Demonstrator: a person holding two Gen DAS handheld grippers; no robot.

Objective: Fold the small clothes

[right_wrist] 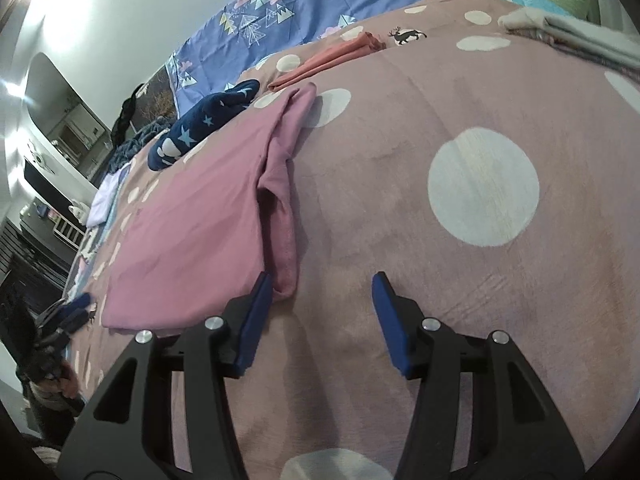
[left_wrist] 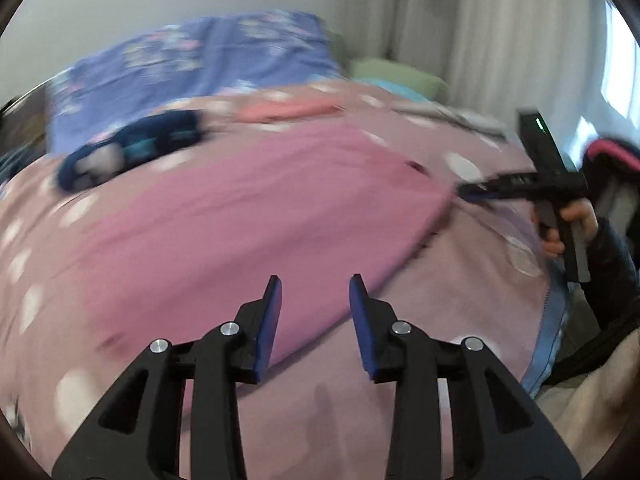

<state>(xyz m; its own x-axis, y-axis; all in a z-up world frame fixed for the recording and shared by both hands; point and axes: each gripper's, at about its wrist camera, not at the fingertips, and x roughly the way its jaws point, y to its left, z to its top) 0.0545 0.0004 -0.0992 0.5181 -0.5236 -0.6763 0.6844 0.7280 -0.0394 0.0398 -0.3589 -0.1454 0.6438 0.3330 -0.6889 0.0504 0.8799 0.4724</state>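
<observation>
A pink garment (right_wrist: 192, 220) lies spread flat on a mauve blanket with white polka dots (right_wrist: 484, 188), which covers a bed and serves as the folding surface. One sleeve (right_wrist: 282, 184) is folded in along the garment's right edge, so that side runs fairly straight.

The right gripper (right_wrist: 320, 312) hovers low over the near end of that folded sleeve. Its jaws are parted and grasp nothing; the left blue pad sits just beside the sleeve's tip, seemingly placed to take that edge or having let it go, though which cannot be told.

The left gripper (left_wrist: 316, 320) hangs above the garment's opposite near corner, jaws released with only fabric showing below the gap. The left wrist view is blurred. From there the right gripper appears at the far right, gripped by a person's hand (left_wrist: 568, 220) in a dark sleeve.

Further back on the blanket lie a navy star-print garment (right_wrist: 200, 128) and a folded coral piece (right_wrist: 332, 58), set clear of the working area. A stack of pale folded cloth (right_wrist: 580, 36) sits at the far right. A purple patterned sheet (right_wrist: 320, 4) lies against the wall beyond.

Both hands flank the garment's near edge, likely ready for the next fold.
</observation>
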